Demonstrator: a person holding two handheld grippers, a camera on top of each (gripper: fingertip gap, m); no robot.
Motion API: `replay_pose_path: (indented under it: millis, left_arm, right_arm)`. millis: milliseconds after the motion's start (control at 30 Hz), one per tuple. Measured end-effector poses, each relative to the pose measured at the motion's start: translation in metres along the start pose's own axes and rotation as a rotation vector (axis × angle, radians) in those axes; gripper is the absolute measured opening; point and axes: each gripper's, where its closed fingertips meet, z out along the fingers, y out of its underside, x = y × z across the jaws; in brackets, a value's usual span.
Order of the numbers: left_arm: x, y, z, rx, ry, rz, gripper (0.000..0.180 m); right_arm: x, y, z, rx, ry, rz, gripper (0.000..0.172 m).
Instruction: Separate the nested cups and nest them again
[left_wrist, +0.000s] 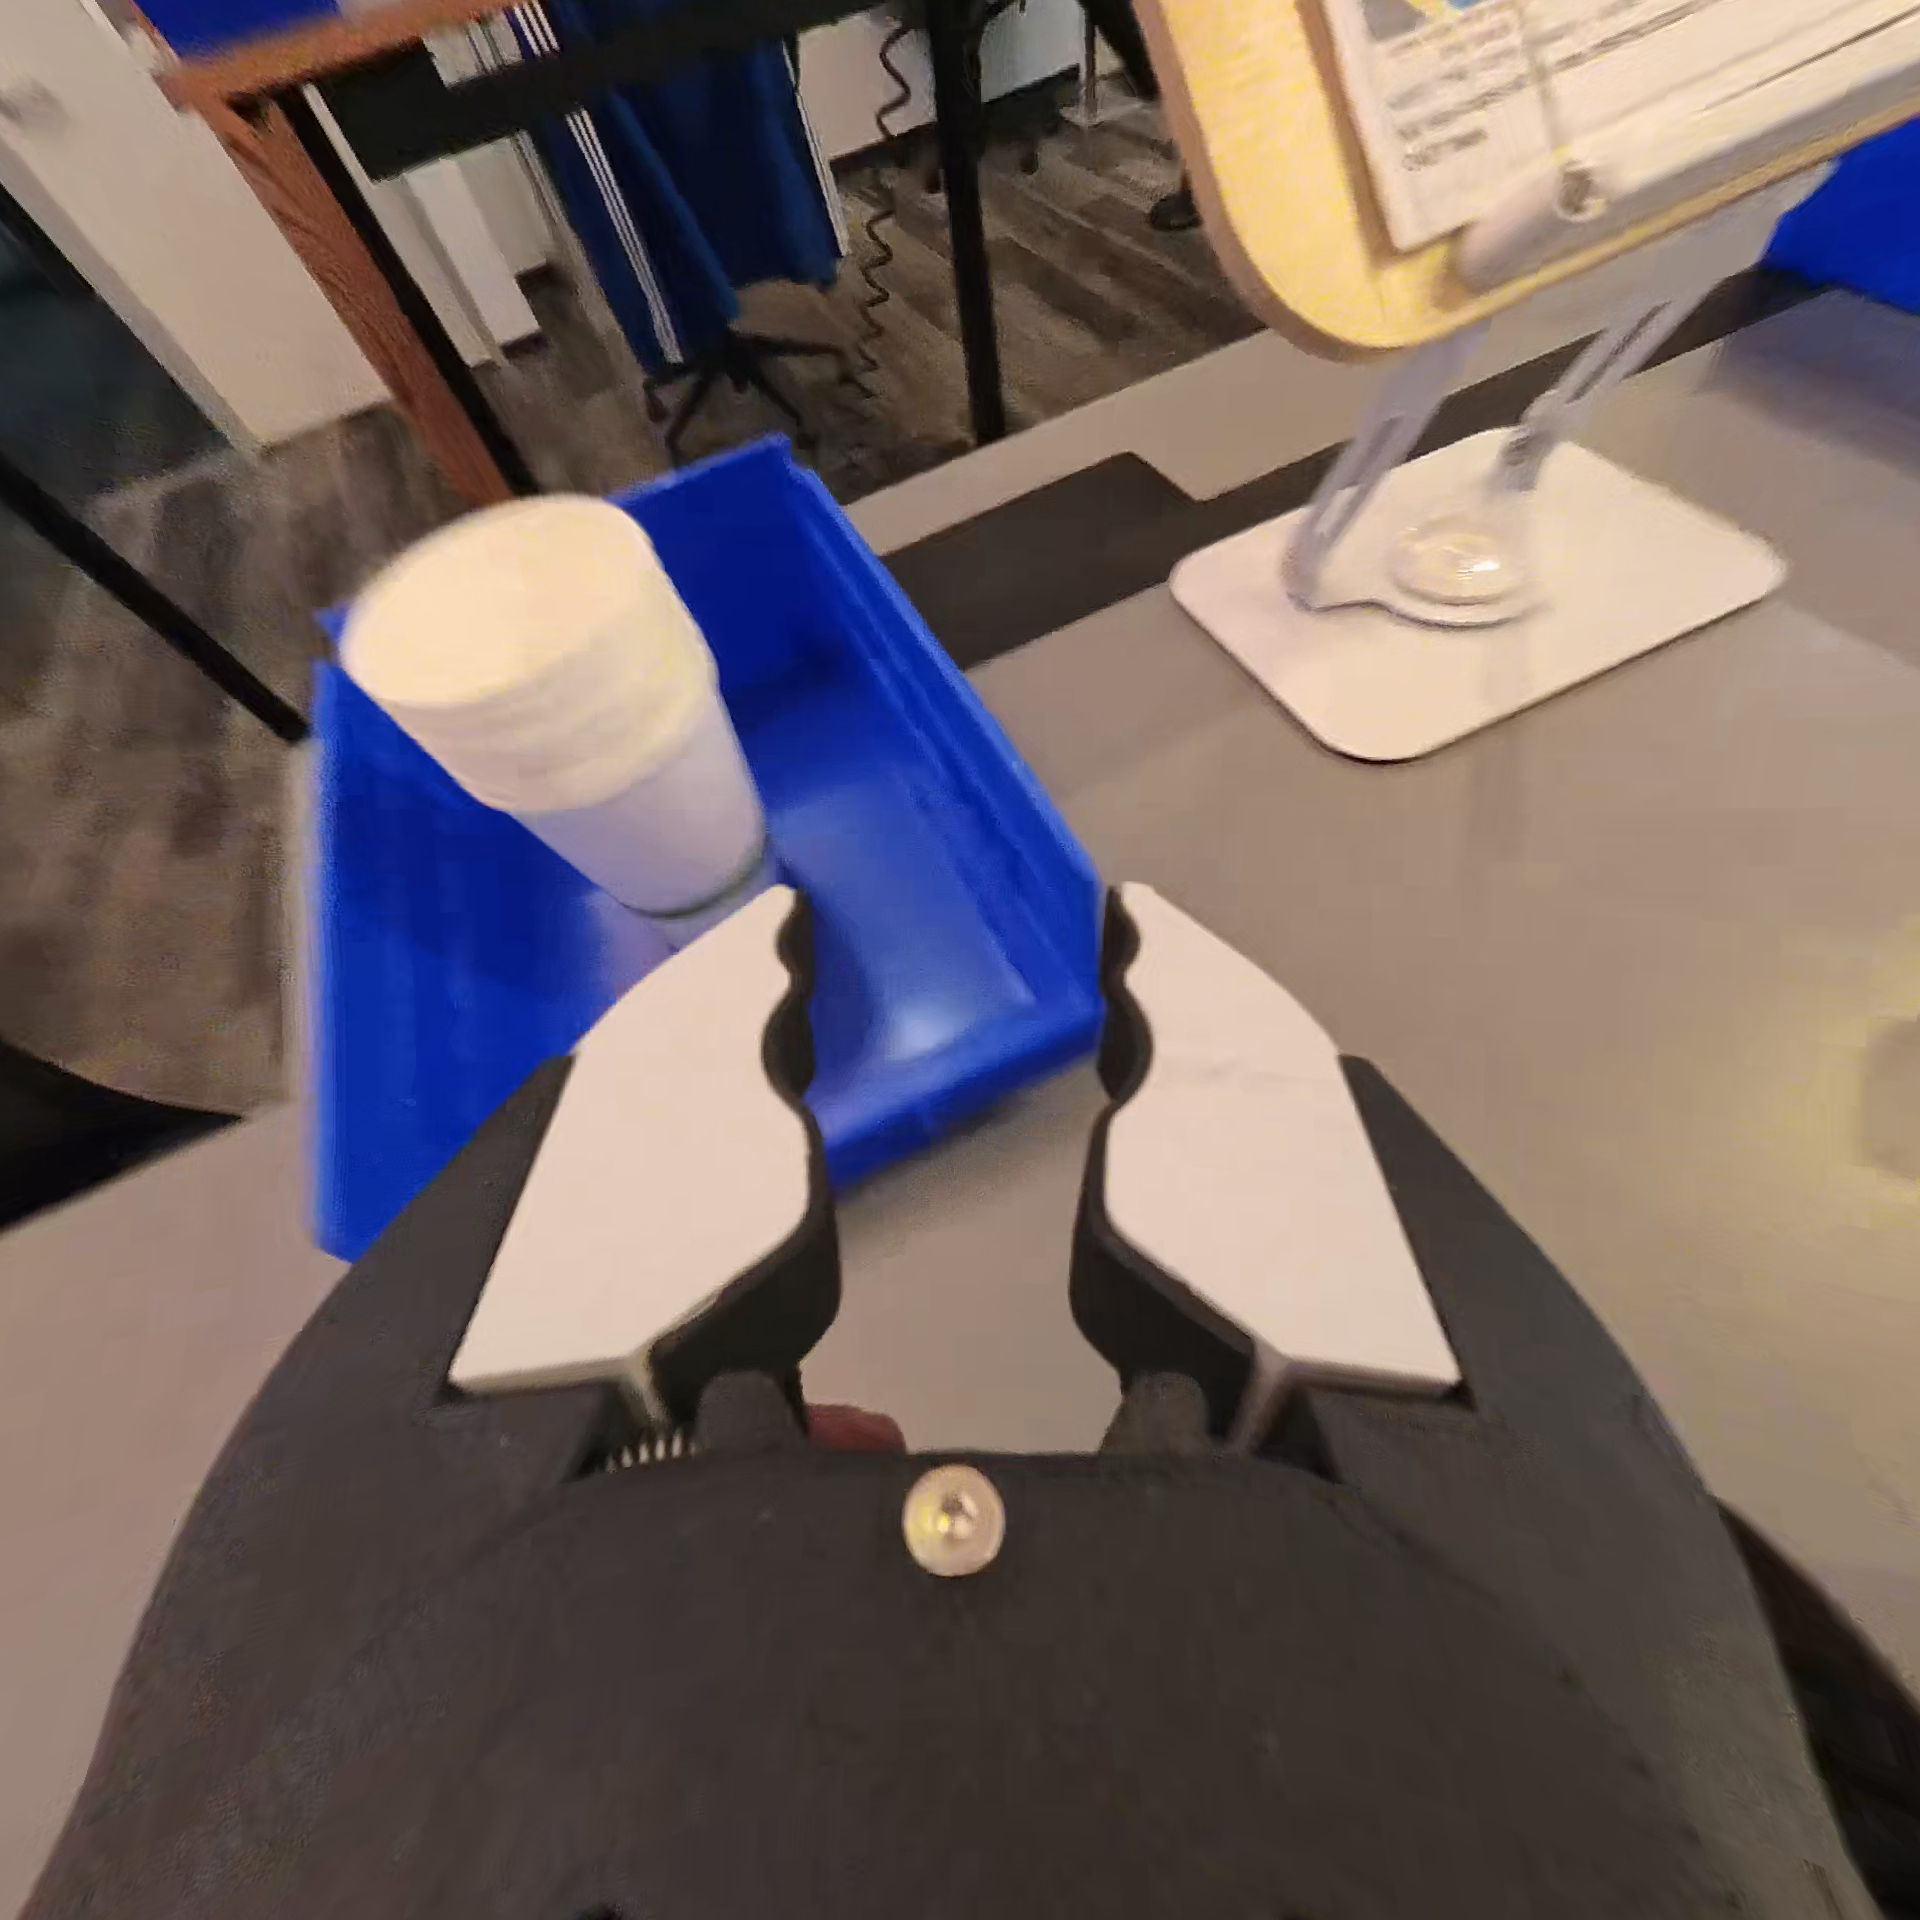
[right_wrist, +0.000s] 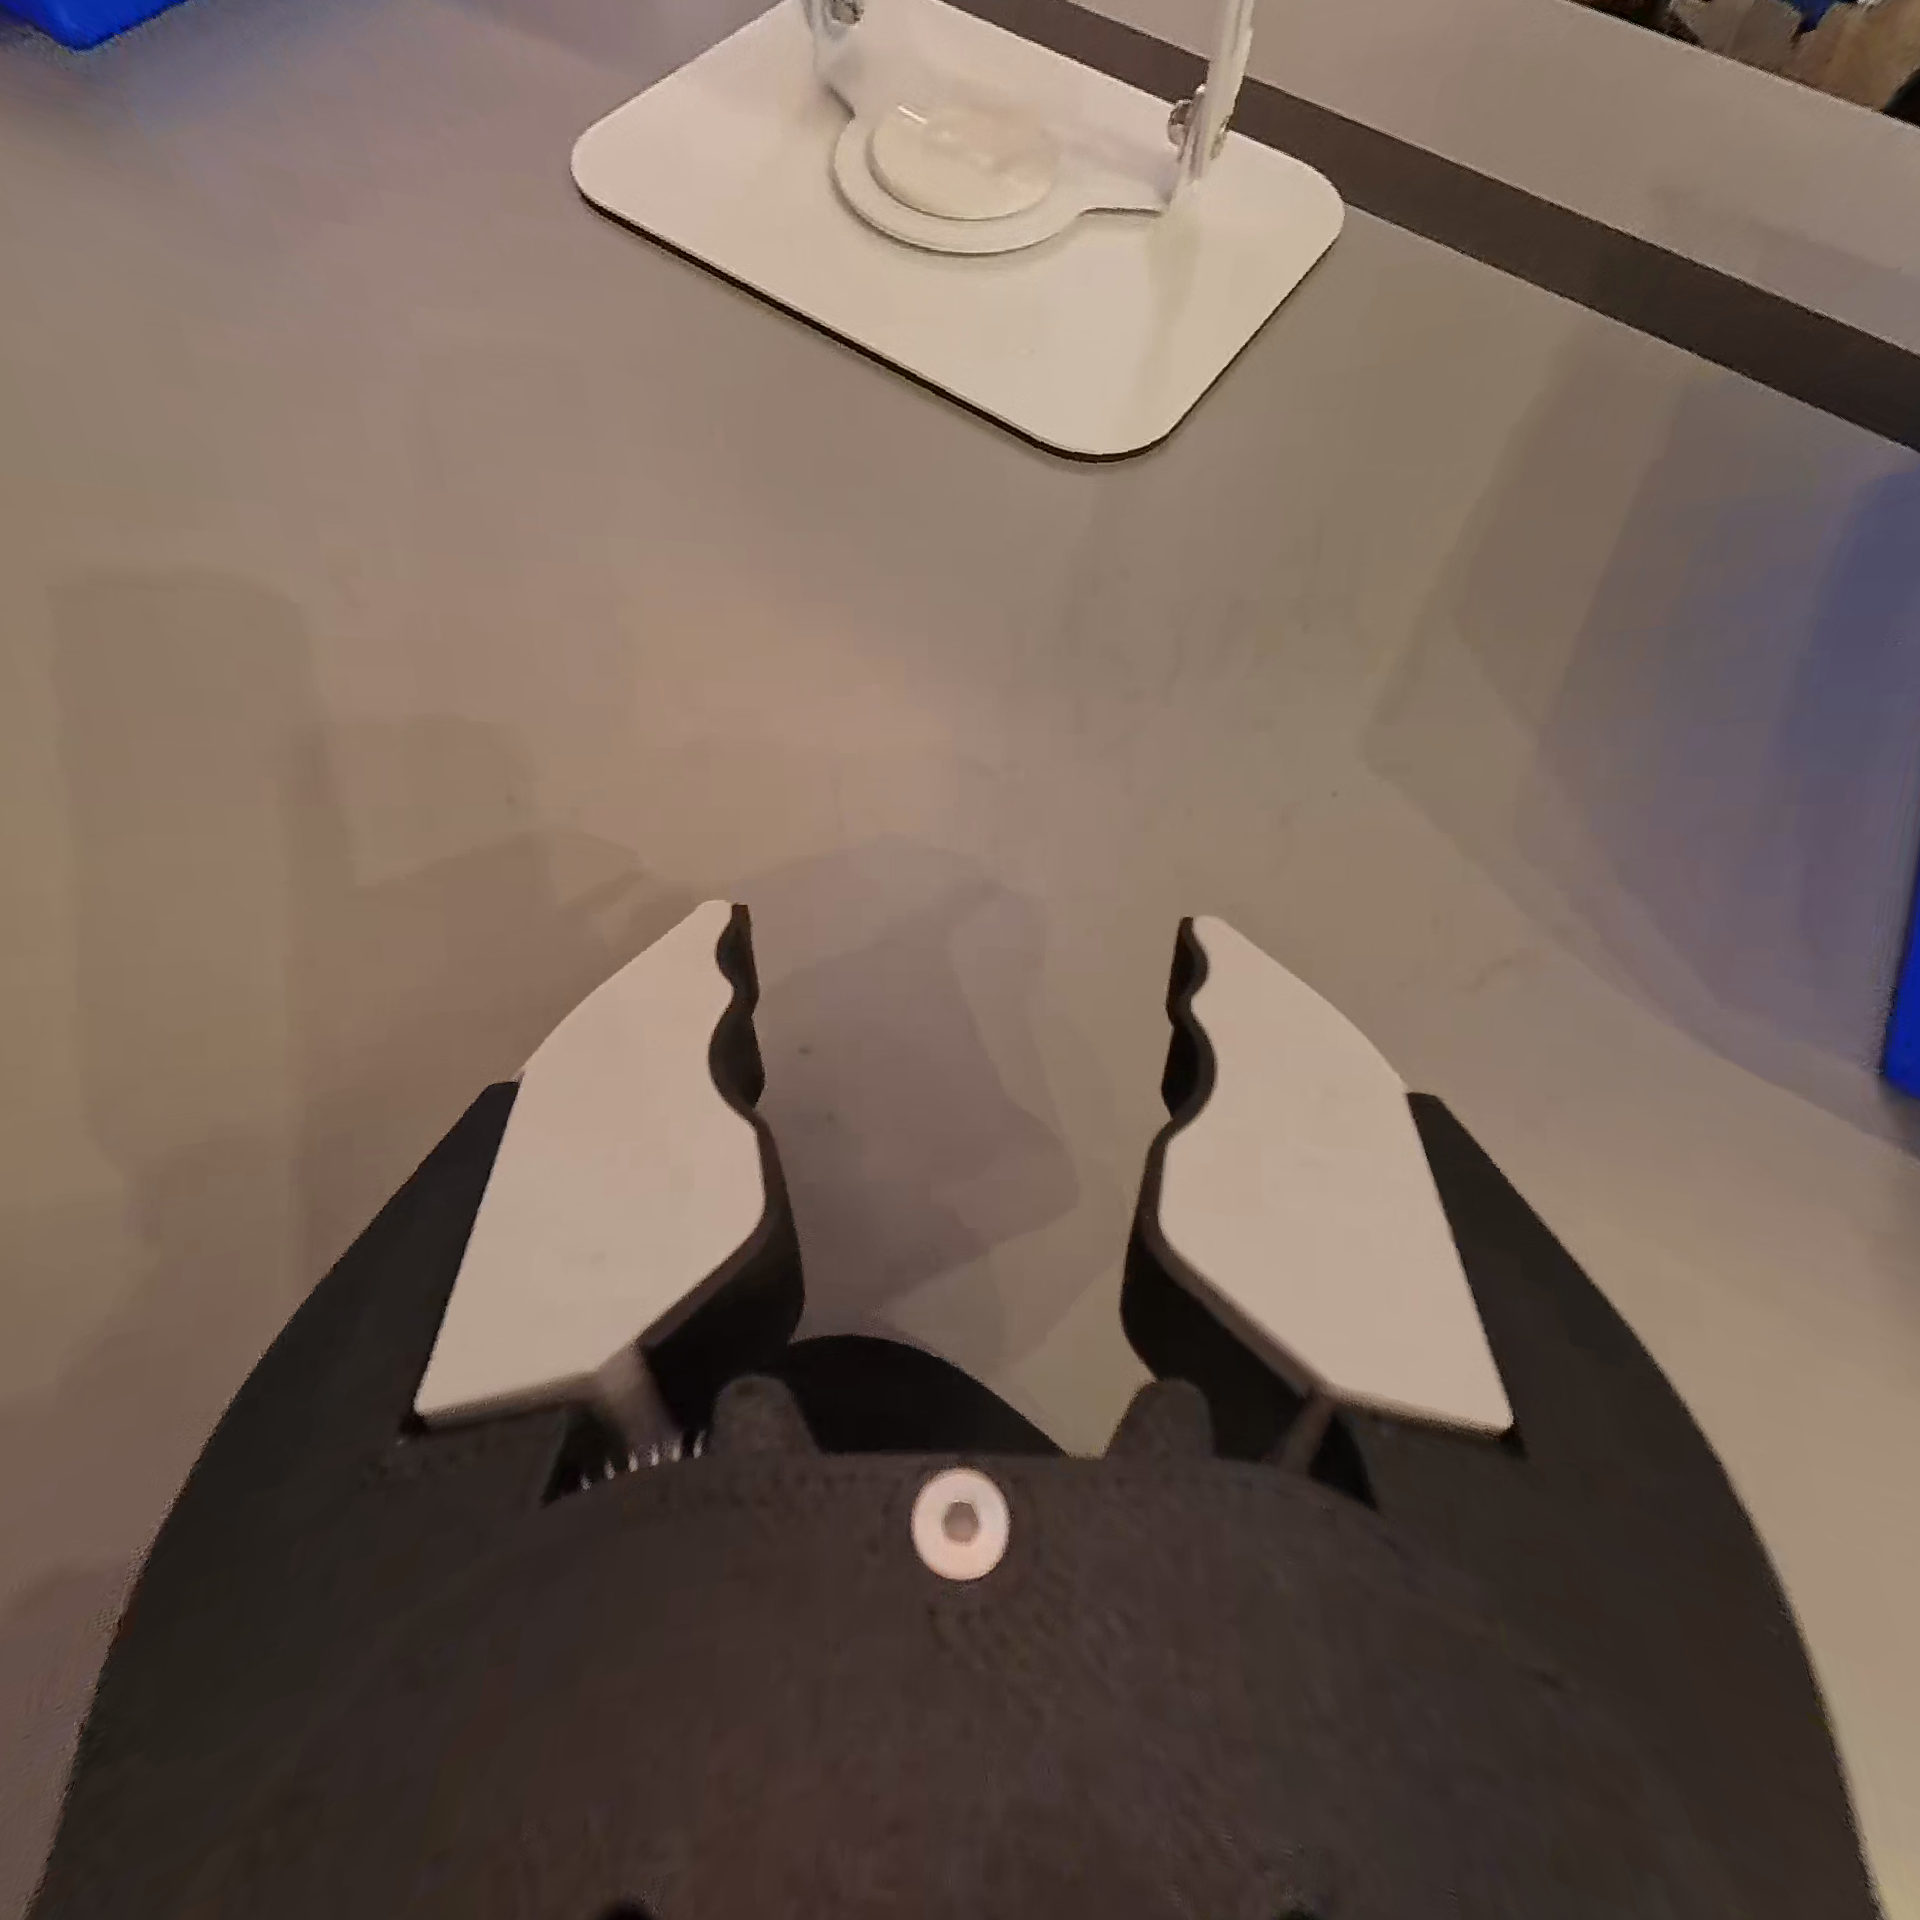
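White paper is the main thing here: a nested stack of white paper cups (left_wrist: 561, 696) sits inside a blue plastic storage bin (left_wrist: 935, 831) at the far left corner of the grey desk (left_wrist: 1455, 1039). The stack looks upside down, with the flat closed bottom facing up and toward the camera, and its long axis leans up and to the left, away from the left claw (left_wrist: 951, 904). Several cup edges are layered just under that top, but motion blur smears them, so I can't count the cups. The lower end of the stack drops behind the left fingertip (left_wrist: 748, 935), so where it meets the bin floor is hidden.

The left claw hovers over the near end of the bin with its jaws moderately apart and nothing between them; the cups are just beside its left finger, and I can't tell if they touch. The right claw (right_wrist: 961, 914) hangs over bare desk, jaws spread wide, holding nothing.

Further back there's a white flat-based stand (right_wrist: 1039, 312) on the desk. The left view shows it carrying a pale wooden board (left_wrist: 1299, 208) with a printed sheet on it, cut off at the top edge. The right view only catches a sliver of blue at its top left corner and another blue patch at the right edge, too cropped to identify.
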Motion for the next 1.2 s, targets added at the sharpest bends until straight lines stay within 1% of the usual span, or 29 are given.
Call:
replay_pose_path:
  millis: [100,167,200,267,333,367,433,467,500,533,633,667,700,767,867,967,1033,1100,1167,1200]
  left_arm:
    - [-0.043,-0.023,0.019,-0.009,-0.045,0.094,0.047]
    - [-0.068,-0.031,0.031,-0.030,-0.087,0.150,0.041]
    - [-0.077,-0.031,0.038,-0.045,-0.092,0.180,0.043]
    - [-0.090,-0.029,0.050,-0.076,-0.102,0.212,0.047]
    - [-0.097,-0.027,0.059,-0.094,-0.103,0.238,0.047]
    - [-0.099,-0.023,0.063,-0.123,-0.101,0.239,0.050]
    - [-0.097,-0.020,0.068,-0.119,-0.093,0.213,0.056]
    - [-0.097,-0.019,0.071,-0.112,-0.104,0.187,0.060]
    - [-0.099,-0.016,0.075,-0.111,-0.123,0.152,0.075]
    - [-0.101,-0.010,0.080,-0.117,-0.140,0.110,0.095]
    - [-0.107,0.018,0.100,-0.171,-0.160,-0.103,0.130]
    - [-0.106,0.018,0.105,-0.148,-0.154,-0.155,0.133]
    - [-0.107,0.015,0.108,-0.120,-0.153,-0.186,0.132]
    - [-0.112,0.013,0.116,-0.117,-0.162,-0.200,0.136]
    - [-0.118,0.015,0.134,-0.129,-0.128,-0.210,0.147]
    - [-0.121,0.017,0.145,-0.125,-0.094,-0.240,0.147]
    - [-0.126,0.016,0.149,-0.114,-0.103,-0.238,0.147]
    - [-0.125,0.014,0.154,-0.100,-0.082,-0.245,0.142]
    - [-0.125,0.016,0.157,-0.118,-0.080,-0.218,0.128]
    - [-0.124,0.015,0.158,-0.106,-0.068,-0.212,0.115]
  right_arm:
    - [-0.005,0.003,0.002,-0.020,-0.037,-0.006,0.064]
    - [-0.009,0.005,0.004,-0.033,-0.061,-0.030,0.054]
    - [-0.011,0.006,0.004,-0.041,-0.070,-0.040,0.052]
    - [-0.013,0.007,0.005,-0.053,-0.087,-0.045,0.045]
    - [-0.010,0.007,0.005,-0.050,-0.089,-0.011,0.041]
    - [-0.009,0.007,0.005,-0.052,-0.092,0.007,0.041]
    - [-0.008,0.008,0.006,-0.059,-0.102,0.025,0.043]
    - [-0.008,0.008,0.007,-0.062,-0.105,0.023,0.042]
    - [-0.009,0.008,0.007,-0.062,-0.106,0.017,0.041]
    - [-0.010,0.008,0.007,-0.060,-0.108,0.009,0.041]
    - [-0.012,0.009,0.007,-0.062,-0.120,0.002,0.041]
    - [-0.012,0.009,0.007,-0.065,-0.124,0.003,0.041]
    - [-0.013,0.010,0.007,-0.068,-0.127,0.003,0.041]
    - [-0.013,0.010,0.008,-0.072,-0.134,0.001,0.041]
    - [-0.014,0.011,0.008,-0.078,-0.140,-0.003,0.041]
    - [-0.014,0.011,0.008,-0.080,-0.138,-0.004,0.041]
    - [-0.014,0.011,0.008,-0.080,-0.134,-0.003,0.040]
    - [-0.014,0.012,0.009,-0.084,-0.132,-0.005,0.040]
    - [-0.013,0.012,0.010,-0.087,-0.130,-0.005,0.039]
    - [-0.013,0.012,0.010,-0.088,-0.128,-0.005,0.039]
